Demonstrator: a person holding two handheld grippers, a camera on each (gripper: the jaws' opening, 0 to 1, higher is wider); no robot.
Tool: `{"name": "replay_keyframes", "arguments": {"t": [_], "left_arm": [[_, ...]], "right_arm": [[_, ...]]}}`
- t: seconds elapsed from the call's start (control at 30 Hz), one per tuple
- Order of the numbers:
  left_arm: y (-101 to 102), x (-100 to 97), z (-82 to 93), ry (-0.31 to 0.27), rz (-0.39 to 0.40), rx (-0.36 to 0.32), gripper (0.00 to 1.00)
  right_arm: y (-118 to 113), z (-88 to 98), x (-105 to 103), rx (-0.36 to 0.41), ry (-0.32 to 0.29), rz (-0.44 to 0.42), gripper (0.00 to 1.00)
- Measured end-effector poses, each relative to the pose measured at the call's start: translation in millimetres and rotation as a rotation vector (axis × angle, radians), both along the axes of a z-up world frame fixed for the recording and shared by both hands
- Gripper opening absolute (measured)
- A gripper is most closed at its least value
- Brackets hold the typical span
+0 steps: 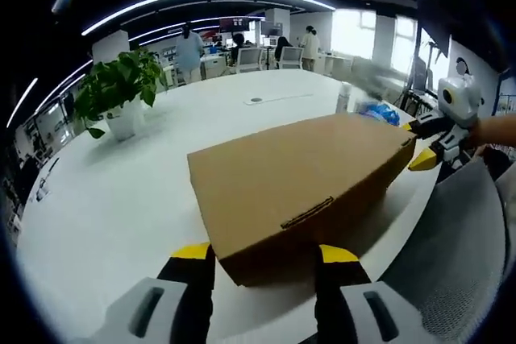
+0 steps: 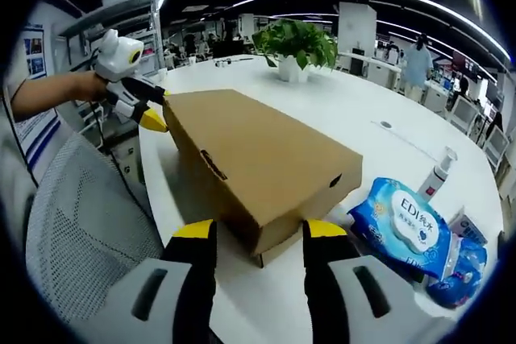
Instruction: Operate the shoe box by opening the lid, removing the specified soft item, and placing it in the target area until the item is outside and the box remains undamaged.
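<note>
A closed brown cardboard shoe box (image 1: 298, 183) lies on the white table (image 1: 105, 199), lid down. My left gripper (image 1: 266, 255) is open, its yellow-tipped jaws standing either side of the box's near end. In the right gripper view the same box (image 2: 258, 167) runs away from me. My right gripper (image 2: 258, 233) is open around its near corner. Each gripper also appears at the far end of the box in the other's view: the right gripper (image 1: 421, 144), and the left gripper (image 2: 149, 109) held by a hand. The box's contents are hidden.
A potted plant (image 1: 121, 90) stands on the table beyond the box. A blue wet-wipes pack (image 2: 403, 219) and a small spray bottle (image 2: 438, 175) lie beside the box. A grey mesh chair (image 2: 81, 231) sits at the table's edge. People stand far back.
</note>
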State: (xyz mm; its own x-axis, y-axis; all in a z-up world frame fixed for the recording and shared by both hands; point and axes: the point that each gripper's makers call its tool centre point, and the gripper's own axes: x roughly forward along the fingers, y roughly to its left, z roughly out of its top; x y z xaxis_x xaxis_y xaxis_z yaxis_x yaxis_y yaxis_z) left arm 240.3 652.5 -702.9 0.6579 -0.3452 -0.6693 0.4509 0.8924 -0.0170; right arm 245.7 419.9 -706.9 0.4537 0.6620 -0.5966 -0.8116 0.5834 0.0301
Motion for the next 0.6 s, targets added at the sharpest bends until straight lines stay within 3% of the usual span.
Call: {"name": "replay_keyframes", "arguments": {"t": [0.23,0.6], "left_arm": [[-1.3,0.3,-13.4,0.025,0.01,0.014,0.5],[-1.0,3.3,-24.8,0.05,0.016,0.023,0.5]], "right_arm": [[-0.5,-10.2,3.1,0.014,0.043,-0.042,0.38],[0.0,-24.2,5.2,-0.027,0.048,-0.041,0.36]]}}
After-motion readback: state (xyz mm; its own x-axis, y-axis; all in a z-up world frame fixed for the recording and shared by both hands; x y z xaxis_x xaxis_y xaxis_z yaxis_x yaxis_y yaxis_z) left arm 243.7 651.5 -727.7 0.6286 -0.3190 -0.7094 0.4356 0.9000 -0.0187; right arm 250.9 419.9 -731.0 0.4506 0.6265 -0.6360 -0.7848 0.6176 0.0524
